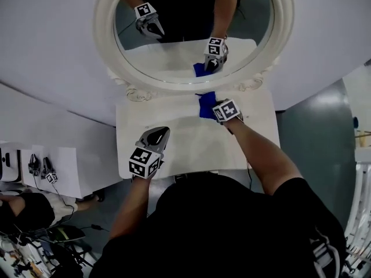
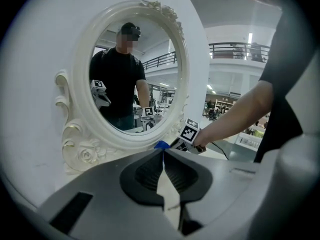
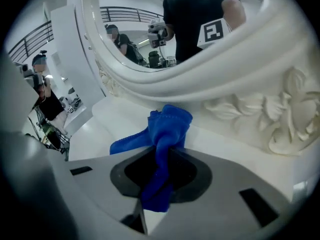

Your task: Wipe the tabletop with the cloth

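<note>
Our right hand-held gripper (image 1: 215,111) is clamped on the blue cloth (image 1: 206,104) at the table's (image 1: 185,146) far edge, upper centre of the head view, just beside the mirror frame (image 1: 137,91). Our left hand-held gripper (image 1: 160,135) hovers lower left, jaws together on nothing. Sweeping hard here, we could knock the frame or lose the bunched cloth.

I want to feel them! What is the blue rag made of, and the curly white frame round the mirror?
Blue cloth: soft fuzzy fabric, probably microfibre; it folds and droops where the right gripper pinches it. Ornate white mirror frame: hard, glossy, moulded roses and scrolls; plaster, resin or painted wood, can't tell.
</note>
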